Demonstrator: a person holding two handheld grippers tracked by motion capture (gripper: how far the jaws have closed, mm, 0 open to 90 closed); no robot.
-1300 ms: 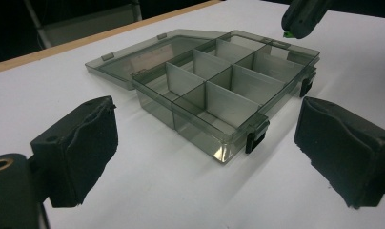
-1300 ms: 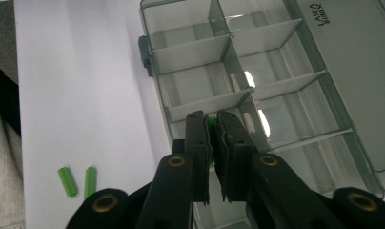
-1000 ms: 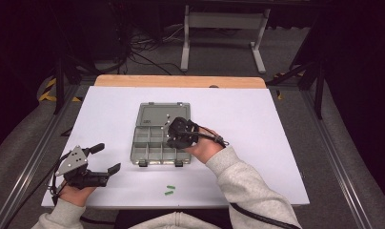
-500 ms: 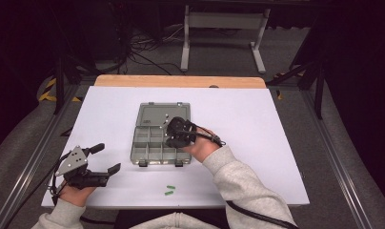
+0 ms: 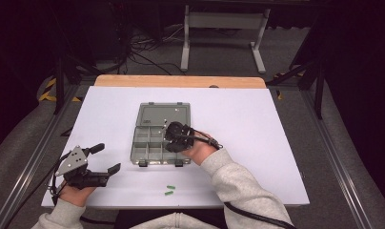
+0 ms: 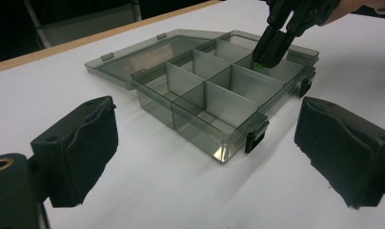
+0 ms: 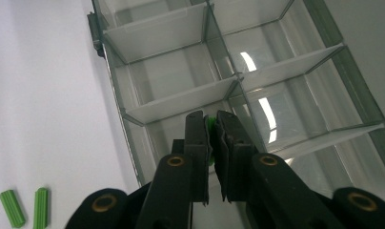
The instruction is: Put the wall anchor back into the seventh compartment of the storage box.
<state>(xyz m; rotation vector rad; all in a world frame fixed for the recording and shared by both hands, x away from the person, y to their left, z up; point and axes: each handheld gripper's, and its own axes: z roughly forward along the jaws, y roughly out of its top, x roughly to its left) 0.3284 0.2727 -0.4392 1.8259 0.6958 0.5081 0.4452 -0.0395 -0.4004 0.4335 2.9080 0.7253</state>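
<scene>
White tabletop (image 5: 257, 119), right hand-held gripper (image 7: 212, 125) pinching green plug (image 7: 210, 123) — tip inside organizer box (image 5: 147, 143) compartment.

A small green plug (image 7: 209, 125), pinched upright, hangs inside a near-corner compartment of the open smoky-grey organiser box (image 5: 147, 151).

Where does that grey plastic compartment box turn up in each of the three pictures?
High view: compartment box lies at the table's middle, lid open away from the person.
Left gripper view: box sits at centre, beyond the open jaws.
Right gripper view: its compartments spread across the upper right.
Shared landmark: the right gripper pinching a green piece over the box.
</scene>
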